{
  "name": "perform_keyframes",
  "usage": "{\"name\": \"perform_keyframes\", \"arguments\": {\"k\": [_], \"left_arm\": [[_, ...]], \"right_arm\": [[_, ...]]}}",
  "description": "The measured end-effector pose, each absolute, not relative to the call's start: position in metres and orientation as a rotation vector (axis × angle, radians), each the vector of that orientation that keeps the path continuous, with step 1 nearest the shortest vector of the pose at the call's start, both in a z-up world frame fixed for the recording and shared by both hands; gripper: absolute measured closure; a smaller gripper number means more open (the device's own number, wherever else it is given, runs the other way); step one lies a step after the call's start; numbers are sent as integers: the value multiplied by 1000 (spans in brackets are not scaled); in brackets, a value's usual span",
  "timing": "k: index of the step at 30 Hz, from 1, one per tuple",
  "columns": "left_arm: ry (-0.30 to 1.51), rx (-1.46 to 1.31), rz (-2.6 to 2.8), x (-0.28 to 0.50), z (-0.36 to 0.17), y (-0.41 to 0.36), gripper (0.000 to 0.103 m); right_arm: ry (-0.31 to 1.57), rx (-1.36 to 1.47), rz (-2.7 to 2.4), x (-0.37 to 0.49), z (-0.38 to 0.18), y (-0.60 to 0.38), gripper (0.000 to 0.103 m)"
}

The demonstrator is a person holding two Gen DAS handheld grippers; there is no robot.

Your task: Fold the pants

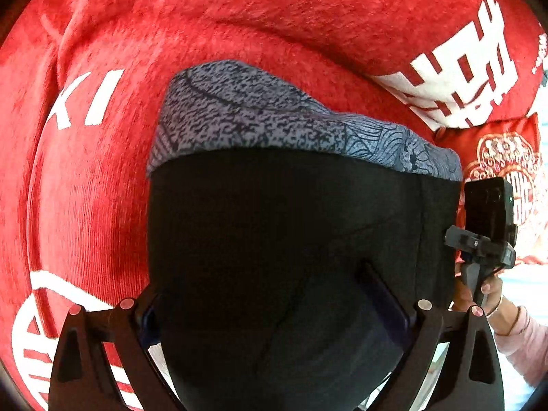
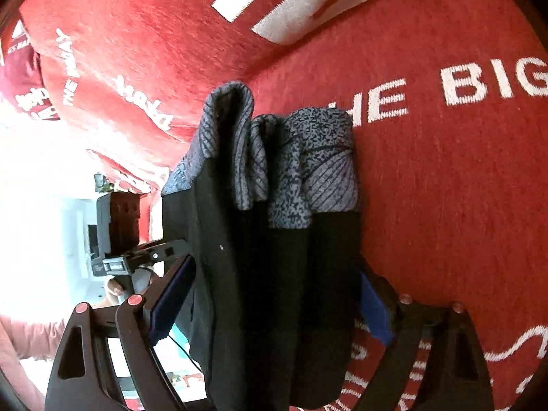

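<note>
The pants (image 1: 274,222) are a folded black bundle with a speckled grey band (image 1: 257,116) at the far end, lying on a red blanket (image 1: 102,188). My left gripper (image 1: 274,301) points steeply down at them, jaws wide and open. The bundle fills the space between its fingers and spreads past the right one. In the right wrist view the pants (image 2: 274,274) show as stacked layers seen edge-on, with their grey band (image 2: 308,157) folded over on top. My right gripper (image 2: 274,294) spans the stack, and both blue pads (image 2: 171,294) touch its sides.
The red blanket (image 2: 445,188) with white lettering covers the surface all around and rises in a thick fold behind (image 1: 308,17). A red embroidered cushion (image 1: 496,150) lies at the right. A person's hand (image 1: 489,291) in a pink sleeve (image 1: 520,339) holds the other gripper.
</note>
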State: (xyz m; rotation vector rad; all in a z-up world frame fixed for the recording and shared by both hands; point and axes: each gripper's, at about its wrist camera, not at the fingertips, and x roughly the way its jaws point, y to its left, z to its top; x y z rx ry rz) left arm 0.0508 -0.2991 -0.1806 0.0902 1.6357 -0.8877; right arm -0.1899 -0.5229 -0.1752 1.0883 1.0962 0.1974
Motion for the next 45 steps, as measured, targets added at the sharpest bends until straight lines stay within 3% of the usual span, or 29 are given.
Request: {"name": "perform_keyframes", "arguments": {"k": [2,5,10,13,26,36,40,42,43,45], "left_arm": [[1630,91,-860,49,-178,-297,5],[1582,103,-858,44,-168,-294,18],[1505,115,-826,33,-144,-294,35],[1474,109,-828,29,-127,-290,40],[1483,128,-869,2,-79,-231,40],[1519,117,-823,-9,-125,-176,38],[1492,100,-786,-8,-140,-166,24],[1465,138,-747,-9,-139,-166,11],[1457,158,-720,-8,-138,-165,9],[1440,177,-687,-7,-132,-162,9]], "right_arm": [[1122,1093,181,-181,-176,-518,12],[1169,1098,141,-176,-175,-518,19],[1175,1111,144,-180,-165,-517,50],[1160,1156,152,-181,-155,-513,55],[1123,1212,176,-199,-127,-494,55],[1164,1200,126,-205,-164,-451,55],[1186,1101,82,-196,-172,-442,42],[1202,1062,54,-191,-170,-440,33],[1212,1039,38,-190,-169,-438,27],[1230,1000,-7,-190,-166,-436,24]]}}
